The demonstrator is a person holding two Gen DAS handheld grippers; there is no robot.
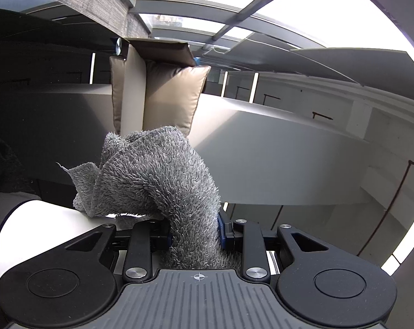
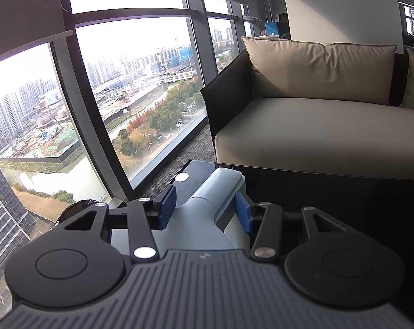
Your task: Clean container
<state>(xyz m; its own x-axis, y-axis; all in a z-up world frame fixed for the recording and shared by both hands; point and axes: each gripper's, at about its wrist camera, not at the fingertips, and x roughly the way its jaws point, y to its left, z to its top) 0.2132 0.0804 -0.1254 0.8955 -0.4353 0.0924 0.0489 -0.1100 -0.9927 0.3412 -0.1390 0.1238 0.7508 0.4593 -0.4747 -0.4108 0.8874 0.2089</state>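
Observation:
My left gripper (image 1: pixel 194 233) is shut on a fluffy grey cloth (image 1: pixel 157 175), which bunches up and folds over in front of the fingers. The cloth's loose end rests against the white rounded wall of the container (image 1: pixel 28 233) at the lower left. In the right wrist view, a pale blue-grey part of the container (image 2: pixel 207 194) sits between the blue pads (image 2: pixel 167 205), with a strip of white body below it. My right gripper (image 2: pixel 205 207) is shut on that part, above a black glass table (image 2: pixel 330 192).
A beige sofa (image 2: pixel 316 137) with cushions (image 2: pixel 322 68) stands just behind the table. Floor-to-ceiling windows (image 2: pixel 124 96) run along the left over grey carpet. A small white disc (image 2: pixel 181 177) lies near the table's corner. The left wrist view tilts up towards cushions (image 1: pixel 174 96) and ceiling.

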